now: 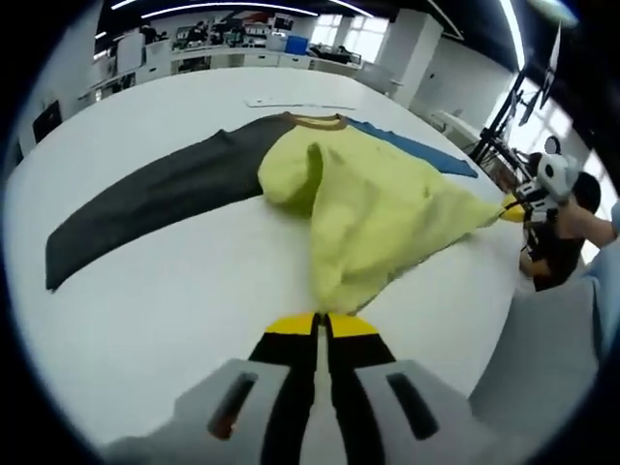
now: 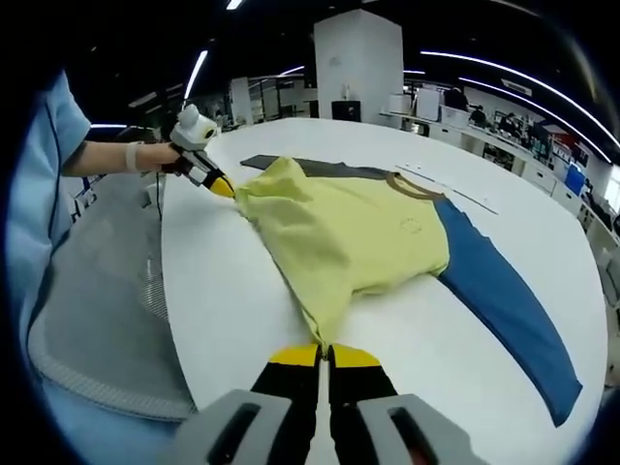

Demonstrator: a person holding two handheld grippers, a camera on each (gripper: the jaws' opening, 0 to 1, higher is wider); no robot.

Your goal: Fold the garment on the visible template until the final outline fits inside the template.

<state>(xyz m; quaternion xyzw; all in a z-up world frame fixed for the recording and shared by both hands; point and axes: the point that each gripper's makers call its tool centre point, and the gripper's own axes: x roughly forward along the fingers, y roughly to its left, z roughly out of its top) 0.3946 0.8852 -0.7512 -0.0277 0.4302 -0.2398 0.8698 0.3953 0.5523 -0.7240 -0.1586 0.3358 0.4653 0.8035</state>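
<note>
Garment (image 1: 378,203): we see a yellow shirt with one dark grey sleeve (image 1: 145,199) and one blue sleeve (image 2: 504,291), lying on the white table (image 1: 165,320).
Left gripper (image 1: 320,325): jaws closed on one corner of the yellow hem, which bunches right at the tips.
Right gripper (image 2: 323,354): jaws pressed together on the other hem corner; cloth rises directly from the tips.
Purpose of hold: we judge both corners are pinched so the lower body can be lifted and folded toward the collar (image 2: 412,184).
Template: we cannot make out its outline; it may lie under the shirt.
Sleeves: both spread flat, not yet folded.
</note>
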